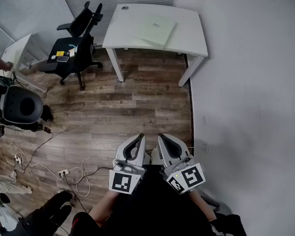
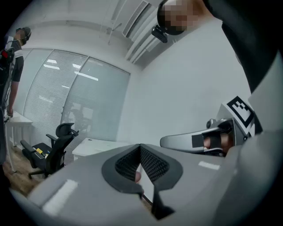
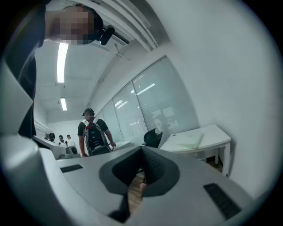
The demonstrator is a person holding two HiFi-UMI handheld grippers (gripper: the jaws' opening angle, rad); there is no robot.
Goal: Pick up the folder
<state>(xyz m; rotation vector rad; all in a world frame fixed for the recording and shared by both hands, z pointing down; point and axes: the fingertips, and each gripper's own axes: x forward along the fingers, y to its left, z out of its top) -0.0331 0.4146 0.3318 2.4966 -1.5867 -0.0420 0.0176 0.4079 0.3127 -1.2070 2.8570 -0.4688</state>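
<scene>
- Floor (image 1: 138, 104): dark wood-look planks with a matt finish. It spans the whole gap between me and the work area.
- Tabletop (image 1: 191, 41): white, smooth and hard, with rounded corners. It is well apart from both claws.
- Folder (image 1: 154, 29): pale, flat and rectangular. It lies skewed near the middle of the tabletop, one corner reaching toward the front edge.
  - Handling, as I judge it: light, thin and somewhat flexible, with a slick cover. It is likely to sag if I hold it by one corner.
  - Grip point: the edge nearest the front of the tabletop, pinched well in from the corner. It lies flush, so I may have to slide it to overhang first.
- Left claw (image 1: 139, 137): grey moulded shell with ribbed black pads. The jaws are together with nothing between them.
- Right claw (image 1: 162, 137): same build. The jaws are together and empty, and I hold it just beside the left claw.
</scene>
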